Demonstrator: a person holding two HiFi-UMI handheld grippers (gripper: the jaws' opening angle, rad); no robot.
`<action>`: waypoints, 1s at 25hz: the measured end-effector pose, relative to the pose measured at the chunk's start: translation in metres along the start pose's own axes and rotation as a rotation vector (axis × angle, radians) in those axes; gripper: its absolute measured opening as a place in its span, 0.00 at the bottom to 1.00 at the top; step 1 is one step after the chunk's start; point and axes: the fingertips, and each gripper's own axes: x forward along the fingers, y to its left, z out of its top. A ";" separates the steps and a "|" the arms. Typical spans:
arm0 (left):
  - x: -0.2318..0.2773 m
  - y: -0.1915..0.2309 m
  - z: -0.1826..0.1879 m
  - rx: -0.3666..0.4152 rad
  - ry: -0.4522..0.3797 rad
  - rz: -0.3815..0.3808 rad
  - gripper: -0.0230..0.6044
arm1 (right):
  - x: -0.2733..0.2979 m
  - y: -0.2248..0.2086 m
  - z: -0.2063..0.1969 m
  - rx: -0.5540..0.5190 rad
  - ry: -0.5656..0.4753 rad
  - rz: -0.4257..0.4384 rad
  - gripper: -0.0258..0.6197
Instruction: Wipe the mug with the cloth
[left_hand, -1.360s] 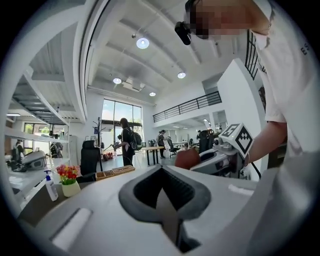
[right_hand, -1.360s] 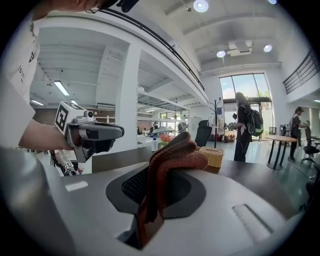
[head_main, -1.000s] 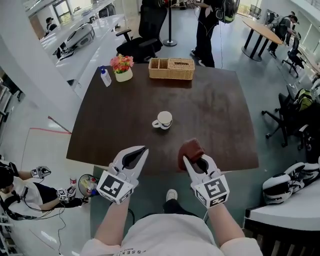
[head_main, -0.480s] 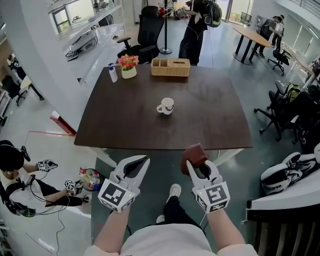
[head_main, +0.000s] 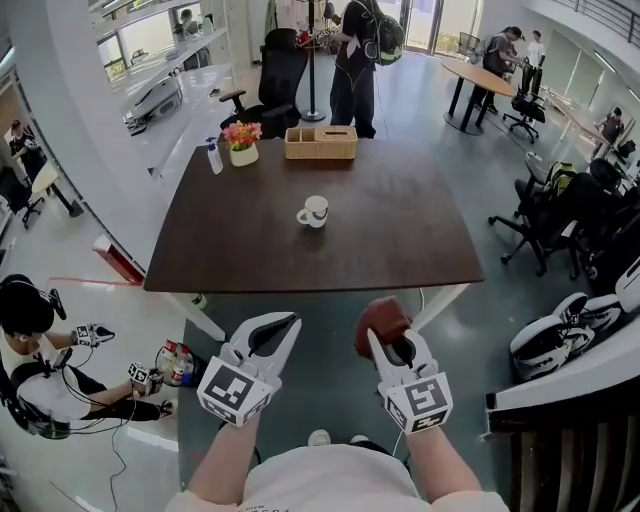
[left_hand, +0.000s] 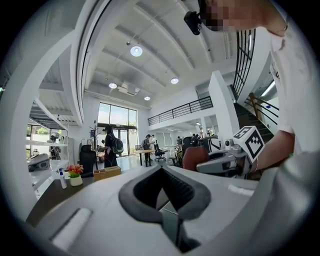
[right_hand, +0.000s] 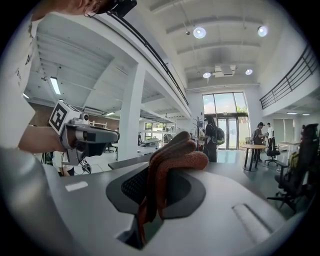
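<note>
Short of the table (head_main: 380, 230), right gripper (head_main: 388, 338) fingers clench cloth (head_main: 381, 316); left gripper (head_main: 292, 322) fingers closed.

Both bare forearms (head_main: 228, 452) reach forward side by side, the left white plastic gripper (head_main: 286, 325) with its jaws closed together on nothing, the right white plastic gripper (head_main: 390, 340) with its jaws clamped on a folded reddish-brown cloth (head_main: 380, 317).
</note>
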 end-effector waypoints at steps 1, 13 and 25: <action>0.001 -0.002 0.001 -0.001 0.001 -0.003 0.04 | -0.002 -0.001 0.002 -0.004 -0.001 0.000 0.16; 0.007 -0.019 0.008 0.003 -0.013 -0.006 0.04 | -0.007 -0.015 0.014 -0.004 -0.009 0.009 0.16; 0.004 -0.008 0.002 -0.012 -0.011 0.010 0.04 | 0.005 -0.008 0.018 -0.022 -0.011 0.032 0.16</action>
